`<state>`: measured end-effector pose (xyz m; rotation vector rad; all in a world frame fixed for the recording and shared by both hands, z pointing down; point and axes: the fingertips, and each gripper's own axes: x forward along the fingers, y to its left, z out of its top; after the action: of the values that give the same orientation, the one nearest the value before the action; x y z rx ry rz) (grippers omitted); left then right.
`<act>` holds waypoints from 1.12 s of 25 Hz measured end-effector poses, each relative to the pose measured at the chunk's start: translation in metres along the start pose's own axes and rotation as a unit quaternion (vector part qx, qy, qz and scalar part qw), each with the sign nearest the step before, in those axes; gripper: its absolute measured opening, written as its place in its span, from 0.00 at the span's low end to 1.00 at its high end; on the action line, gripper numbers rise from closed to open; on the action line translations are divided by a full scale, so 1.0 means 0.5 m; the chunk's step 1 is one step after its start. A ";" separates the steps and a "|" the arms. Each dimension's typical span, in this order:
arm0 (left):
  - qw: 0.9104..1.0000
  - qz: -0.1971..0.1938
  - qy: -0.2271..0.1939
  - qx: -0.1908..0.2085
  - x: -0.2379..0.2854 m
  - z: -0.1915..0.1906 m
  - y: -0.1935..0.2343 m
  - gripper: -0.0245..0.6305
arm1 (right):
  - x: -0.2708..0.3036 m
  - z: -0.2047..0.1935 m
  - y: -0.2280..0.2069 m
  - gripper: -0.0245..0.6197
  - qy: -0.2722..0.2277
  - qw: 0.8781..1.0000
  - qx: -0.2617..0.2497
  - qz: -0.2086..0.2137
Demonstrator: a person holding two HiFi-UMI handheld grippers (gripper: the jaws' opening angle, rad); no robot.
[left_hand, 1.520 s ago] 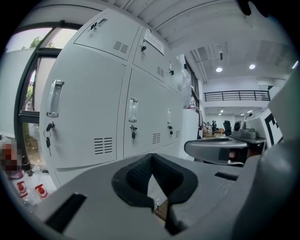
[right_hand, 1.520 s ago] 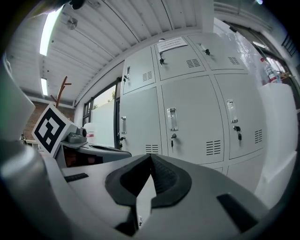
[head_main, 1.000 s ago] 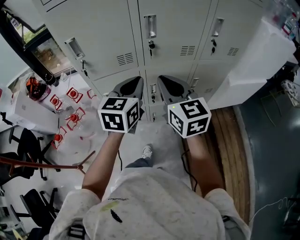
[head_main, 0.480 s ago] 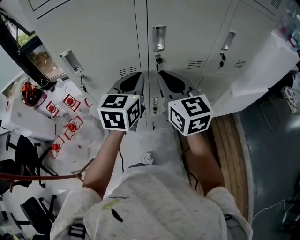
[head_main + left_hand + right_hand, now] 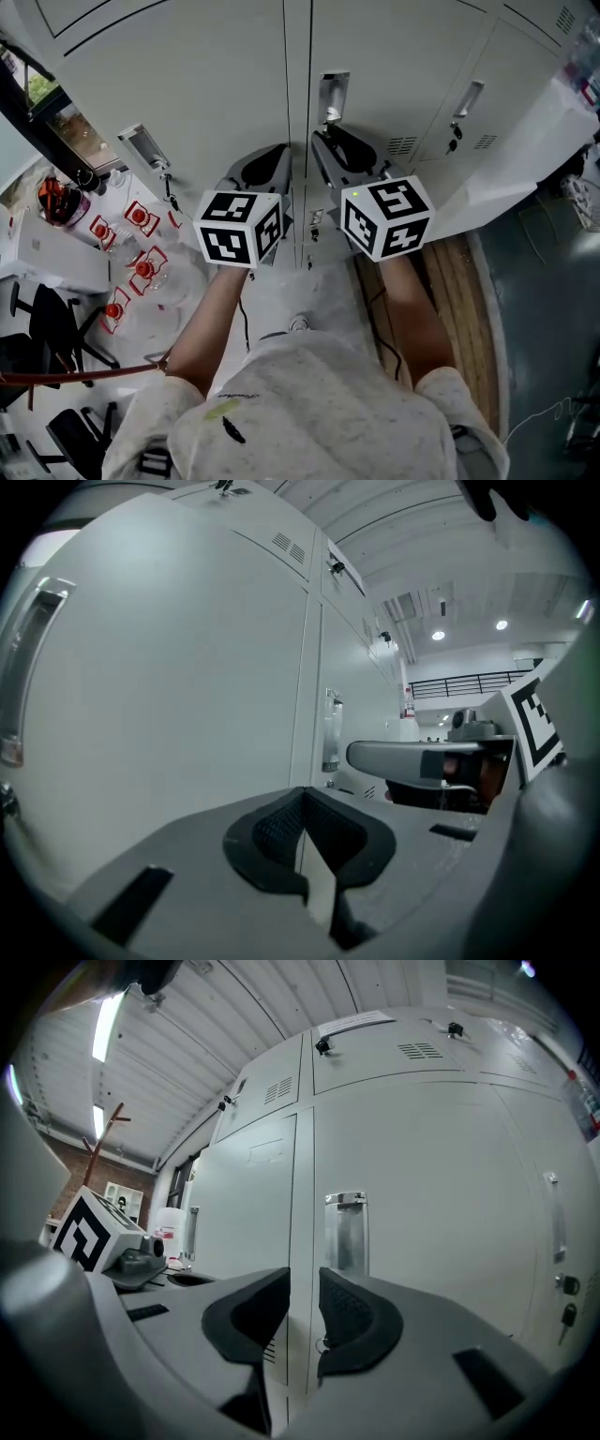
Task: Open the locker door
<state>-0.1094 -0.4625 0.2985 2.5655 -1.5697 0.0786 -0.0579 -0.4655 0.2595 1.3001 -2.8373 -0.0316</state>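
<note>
Straight ahead of the person stands a bank of pale grey lockers, doors closed. Right of the middle seam is the locker door, flush with its neighbours. Both tools are raised close to the doors: the left tool has its 2 jaws pressed together, empty; the right tool has its jaws opening, nothing between them. Just above the right tool sits the door's recessed metal handle (a small lock under it).

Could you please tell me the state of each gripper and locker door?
Left gripper with grey jaws: shut, empty.
Right gripper with grey jaws: jaws opening, nothing between them.
Pale grey metal locker door with chrome handle: closed.
Neighbouring pale grey locker door on its left: closed.
</note>
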 end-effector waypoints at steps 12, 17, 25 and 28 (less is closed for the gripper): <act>0.999 -0.033 -0.014 0.017 0.041 0.033 0.003 0.04 | 0.052 0.025 -0.039 0.20 -0.011 1.000 -0.013 -0.025; 0.999 -0.041 -0.017 0.014 0.050 0.040 0.007 0.04 | 0.064 0.027 -0.049 0.21 -0.012 1.000 -0.009 -0.024; 0.999 -0.042 -0.014 0.015 0.058 0.035 0.015 0.04 | 0.086 0.024 -0.043 0.21 -0.013 1.000 0.003 -0.011; 0.999 -0.045 -0.013 0.016 0.062 0.034 0.012 0.04 | 0.086 0.024 -0.043 0.20 -0.016 1.000 0.002 -0.008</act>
<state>-0.1011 -0.4948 0.2860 2.6681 -1.4701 0.0603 -0.0700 -0.5118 0.2476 1.3355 -2.8558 -0.0468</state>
